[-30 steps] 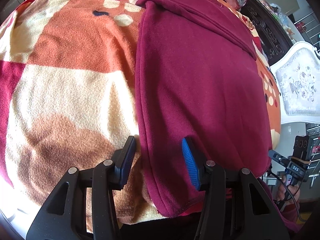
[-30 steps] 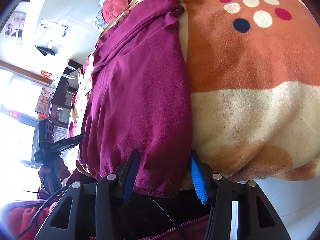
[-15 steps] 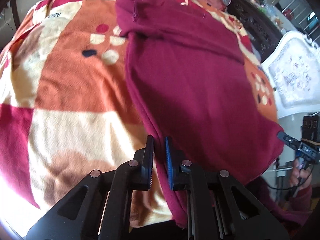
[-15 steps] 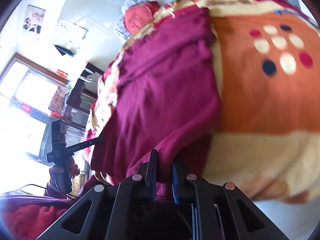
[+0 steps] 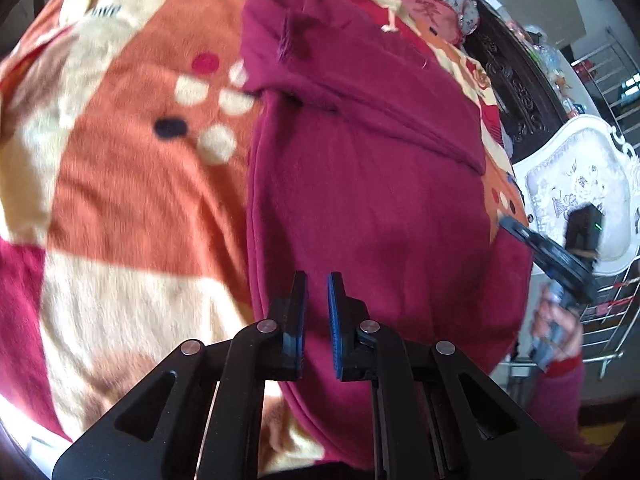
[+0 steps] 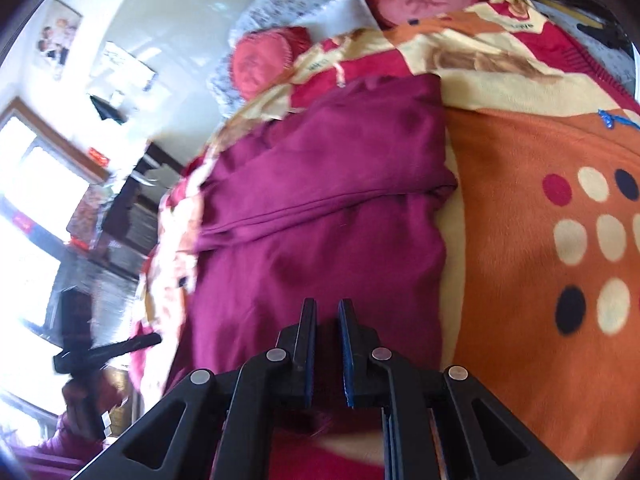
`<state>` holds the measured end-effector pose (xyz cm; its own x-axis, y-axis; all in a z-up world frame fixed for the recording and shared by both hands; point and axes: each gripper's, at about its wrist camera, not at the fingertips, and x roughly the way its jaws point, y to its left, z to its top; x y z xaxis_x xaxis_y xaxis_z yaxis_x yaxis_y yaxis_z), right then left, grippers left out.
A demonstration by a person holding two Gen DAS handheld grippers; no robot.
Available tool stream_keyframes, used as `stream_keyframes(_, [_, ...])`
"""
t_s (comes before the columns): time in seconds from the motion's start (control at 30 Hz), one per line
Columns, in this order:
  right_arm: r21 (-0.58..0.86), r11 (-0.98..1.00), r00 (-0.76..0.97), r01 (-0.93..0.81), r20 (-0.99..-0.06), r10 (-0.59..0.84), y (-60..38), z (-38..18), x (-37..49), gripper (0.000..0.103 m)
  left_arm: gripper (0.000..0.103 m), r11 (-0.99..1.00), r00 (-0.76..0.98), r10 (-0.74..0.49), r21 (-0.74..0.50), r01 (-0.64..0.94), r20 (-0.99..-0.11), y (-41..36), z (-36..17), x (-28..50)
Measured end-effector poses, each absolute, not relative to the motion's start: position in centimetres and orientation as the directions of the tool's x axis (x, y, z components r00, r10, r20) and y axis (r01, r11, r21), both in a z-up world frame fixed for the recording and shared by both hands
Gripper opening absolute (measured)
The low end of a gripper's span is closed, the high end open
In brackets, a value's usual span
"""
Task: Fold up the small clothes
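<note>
A maroon garment (image 5: 372, 184) lies spread on the patterned blanket, with its sleeves folded across the top. My left gripper (image 5: 317, 284) is shut on the garment's near left hem corner and holds it raised. In the right wrist view the same garment (image 6: 320, 232) fills the middle. My right gripper (image 6: 327, 308) is shut on its near right hem corner. The right gripper also shows from the left wrist view (image 5: 560, 256) at the garment's right edge, and the left one shows from the right wrist view (image 6: 104, 354).
The orange, cream and red blanket (image 5: 132, 184) covers the bed. Red pillows (image 6: 260, 56) lie at the head. A dark carved cabinet (image 5: 516, 76) and a white ornate chair (image 5: 580, 184) stand to the right of the bed. A bright window (image 6: 36, 200) is at the left.
Both grippers were open around the hem a second ago. They have closed on the hem corners and lifted them, moving forward over the garment.
</note>
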<state>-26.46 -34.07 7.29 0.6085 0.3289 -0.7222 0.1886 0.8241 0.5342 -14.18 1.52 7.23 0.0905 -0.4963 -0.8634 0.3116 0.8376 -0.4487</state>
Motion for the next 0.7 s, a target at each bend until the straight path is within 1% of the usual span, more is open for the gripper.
stream_keyframes(0.13, [0.519,0.821,0.567,0.238,-0.761,0.316,-34.7,4.5,-23.9,0.01,0.008,0.857,0.058,-0.463,-0.431,0.283,-0.884,2.8,6.9,-15.7])
stream_keyframes(0.17, [0.526,0.815,0.561,0.242,-0.762,0.325,-34.8,4.0,-23.6,0.01,0.013,0.865,0.053,-0.453,-0.425,0.269,-0.89,3.3,6.7,-16.1])
stream_keyframes(0.2, [0.529,0.812,0.551,0.246,-0.765,0.332,-34.8,3.3,-23.3,0.01,0.024,0.868,0.047,-0.453,-0.429,0.249,-0.89,3.9,6.4,-16.4])
stream_keyframes(0.23, [0.529,0.812,0.548,0.245,-0.767,0.334,-34.8,3.0,-23.3,0.01,0.033,0.87,0.044,-0.457,-0.435,0.234,-0.889,4.3,6.2,-16.6])
stream_keyframes(0.27, [0.532,0.811,0.552,0.243,-0.764,0.335,-34.7,2.8,-23.3,0.01,0.048,0.87,0.042,-0.467,-0.45,0.202,-0.883,4.9,5.9,-17.0])
stream_keyframes(0.3, [0.534,0.81,0.554,0.242,-0.761,0.336,-34.8,2.9,-23.4,0.01,0.053,0.868,0.039,-0.476,-0.462,0.181,-0.879,5.3,5.6,-17.2])
stream_keyframes(0.37, [0.539,0.804,0.557,0.251,-0.76,0.336,-35.1,3.3,-23.8,0.01,0.053,0.864,0.019,-0.487,-0.479,0.153,-0.873,5.9,5.0,-17.6])
stream_keyframes(0.5, [0.579,0.776,0.593,0.25,-0.725,0.35,-35.6,4.9,-25.6,0.011,0.053,0.871,-0.007,-0.471,-0.466,0.154,-0.882,6.0,4.1,-18.1])
stream_keyframes(0.67, [0.559,0.794,0.567,0.239,-0.744,0.354,-35.5,6.4,-28.9,0.013,0.053,0.838,-0.043,-0.497,-0.492,0.238,-0.867,3.9,4.2,-19.2])
stream_keyframes(0.7, [0.565,0.789,0.559,0.241,-0.746,0.363,-35.6,6.3,-29.9,0.015,0.053,0.835,-0.052,-0.492,-0.488,0.253,-0.869,3.4,4.0,-19.4])
